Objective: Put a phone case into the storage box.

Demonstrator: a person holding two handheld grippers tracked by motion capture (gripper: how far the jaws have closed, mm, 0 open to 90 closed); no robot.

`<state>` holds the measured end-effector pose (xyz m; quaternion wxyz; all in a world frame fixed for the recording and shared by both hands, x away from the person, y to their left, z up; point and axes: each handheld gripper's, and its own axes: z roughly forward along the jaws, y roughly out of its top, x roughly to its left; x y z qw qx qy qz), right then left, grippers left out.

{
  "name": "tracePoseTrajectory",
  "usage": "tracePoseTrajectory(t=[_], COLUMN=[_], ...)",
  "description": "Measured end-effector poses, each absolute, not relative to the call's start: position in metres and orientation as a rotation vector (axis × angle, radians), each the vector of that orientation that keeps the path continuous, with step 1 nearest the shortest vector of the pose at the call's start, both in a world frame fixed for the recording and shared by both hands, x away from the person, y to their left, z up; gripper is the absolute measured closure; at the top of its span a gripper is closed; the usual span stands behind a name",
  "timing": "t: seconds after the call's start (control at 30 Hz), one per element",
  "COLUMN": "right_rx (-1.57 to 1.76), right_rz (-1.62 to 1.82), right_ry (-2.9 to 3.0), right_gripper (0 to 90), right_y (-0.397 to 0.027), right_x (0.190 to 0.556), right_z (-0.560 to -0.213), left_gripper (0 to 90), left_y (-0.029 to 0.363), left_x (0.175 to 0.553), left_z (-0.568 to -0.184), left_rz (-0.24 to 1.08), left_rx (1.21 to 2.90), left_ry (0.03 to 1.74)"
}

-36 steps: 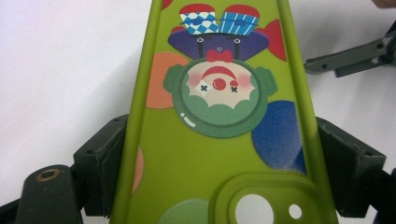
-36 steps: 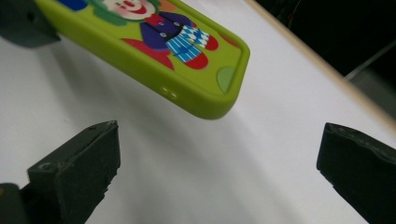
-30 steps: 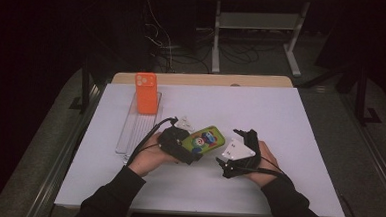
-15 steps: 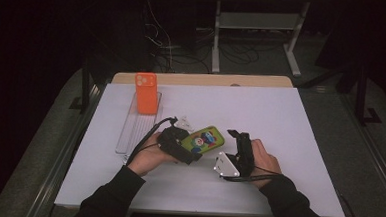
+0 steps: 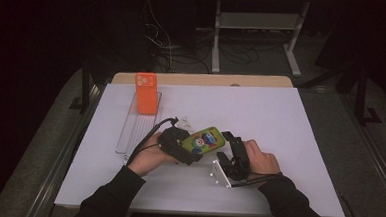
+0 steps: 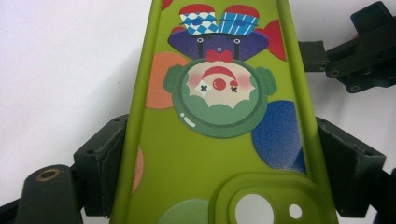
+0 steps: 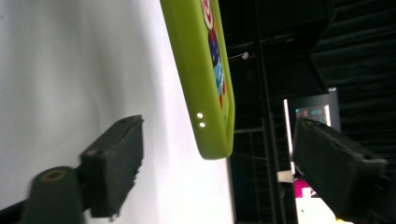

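Observation:
A lime-green phone case (image 5: 205, 140) with a clown picture (image 6: 217, 93) is held a little above the white table. My left gripper (image 5: 194, 147) is shut on it, its pads (image 6: 109, 158) pressing the two long edges near the camera cut-out. My right gripper (image 5: 226, 146) lies on its side at the case's far end. Its jaws have just been closing and now straddle the case's end (image 7: 212, 102) with a gap on each side. In the right gripper view, that gripper (image 7: 217, 140) has one pad (image 7: 116, 158) toward the table and the other above the case.
An orange phone (image 5: 146, 93) stands upright at the far end of a clear plastic tray (image 5: 135, 130) to the left. A small clear piece (image 5: 184, 123) lies beside the tray. The white sheet (image 5: 261, 112) ends at a wooden strip at the back.
My right gripper has come left to the case's far end and turned on its side, so its jaws now stand around the end. The left gripper and the case have stayed put.

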<state>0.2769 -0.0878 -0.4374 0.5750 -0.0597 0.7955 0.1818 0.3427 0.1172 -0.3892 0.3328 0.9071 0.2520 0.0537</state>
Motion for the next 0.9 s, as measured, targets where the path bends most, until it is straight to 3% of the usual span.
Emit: tracePoseTrajectory(t=[0.9], right_rx=[-0.282], right_rz=[0.363], right_ry=[1.796], right_gripper=[74.0], right_y=[-0.072], right_x=[0.264], right_z=[-0.448], left_gripper=[15.5], left_y=[0.113], left_x=[0.339], left_z=[-0.39], left_rz=[0.114], left_rx=[2.375], left_ry=[0.626])
